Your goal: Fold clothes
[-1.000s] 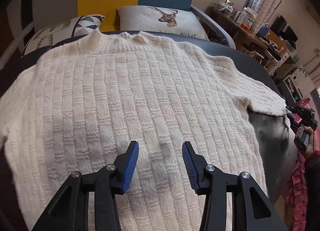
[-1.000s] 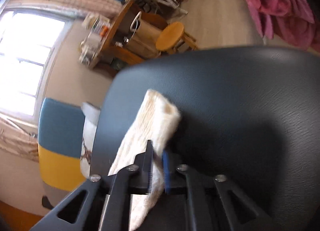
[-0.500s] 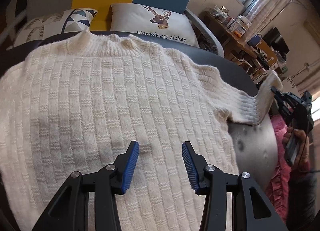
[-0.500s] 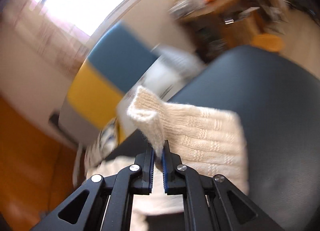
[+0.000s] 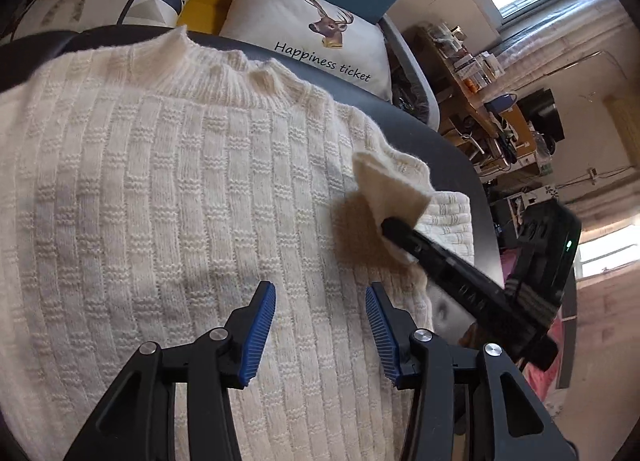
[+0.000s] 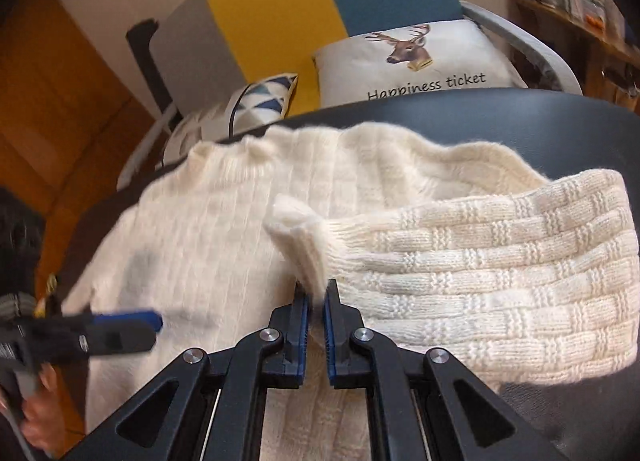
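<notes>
Cream knit sweater [image 5: 168, 197] spread flat across a dark round tabletop [image 5: 452, 149], collar toward the far edge beside two sofa cushions [image 5: 320, 37]. Left gripper [image 5: 320, 335] hovering over the sweater's middle, jaws wide apart, holding nothing. Right gripper [image 6: 316, 325] clamped on the cuff [image 6: 304, 245] of the right sleeve [image 6: 500, 273], carried in from the right edge and doubled over the body. Step in hand, judged: folding the sleeve inward. Next move likely calls for laying the cuff flat on the chest and letting go without dragging the knit.
</notes>
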`<action>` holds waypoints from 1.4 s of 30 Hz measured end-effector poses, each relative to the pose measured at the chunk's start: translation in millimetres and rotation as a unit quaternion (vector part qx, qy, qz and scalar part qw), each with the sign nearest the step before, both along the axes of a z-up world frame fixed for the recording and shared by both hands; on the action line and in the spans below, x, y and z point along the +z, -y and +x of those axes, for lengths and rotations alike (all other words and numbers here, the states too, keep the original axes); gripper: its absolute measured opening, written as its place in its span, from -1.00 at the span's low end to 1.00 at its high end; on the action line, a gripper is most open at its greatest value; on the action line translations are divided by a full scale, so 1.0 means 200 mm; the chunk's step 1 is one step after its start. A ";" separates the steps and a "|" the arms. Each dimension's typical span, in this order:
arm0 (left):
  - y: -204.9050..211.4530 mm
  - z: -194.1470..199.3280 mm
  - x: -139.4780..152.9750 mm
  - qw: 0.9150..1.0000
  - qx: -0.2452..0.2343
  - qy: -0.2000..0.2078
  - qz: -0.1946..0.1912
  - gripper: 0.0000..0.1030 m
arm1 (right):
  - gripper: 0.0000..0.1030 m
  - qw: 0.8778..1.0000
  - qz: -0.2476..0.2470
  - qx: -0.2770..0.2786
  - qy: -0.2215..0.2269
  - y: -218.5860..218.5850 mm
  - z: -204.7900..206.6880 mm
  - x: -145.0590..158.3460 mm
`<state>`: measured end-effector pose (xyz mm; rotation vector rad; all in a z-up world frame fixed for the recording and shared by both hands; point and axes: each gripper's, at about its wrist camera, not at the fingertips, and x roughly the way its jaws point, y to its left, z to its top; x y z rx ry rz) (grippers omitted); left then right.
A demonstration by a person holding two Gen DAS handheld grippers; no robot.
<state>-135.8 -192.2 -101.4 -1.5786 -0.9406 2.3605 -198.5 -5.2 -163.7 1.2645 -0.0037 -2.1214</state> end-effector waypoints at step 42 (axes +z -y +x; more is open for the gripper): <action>-0.35 -0.44 0.59 0.995 0.000 -0.073 0.069 -0.88 | -0.52 0.927 -0.197 -0.296 0.119 -1.16 0.14 -0.09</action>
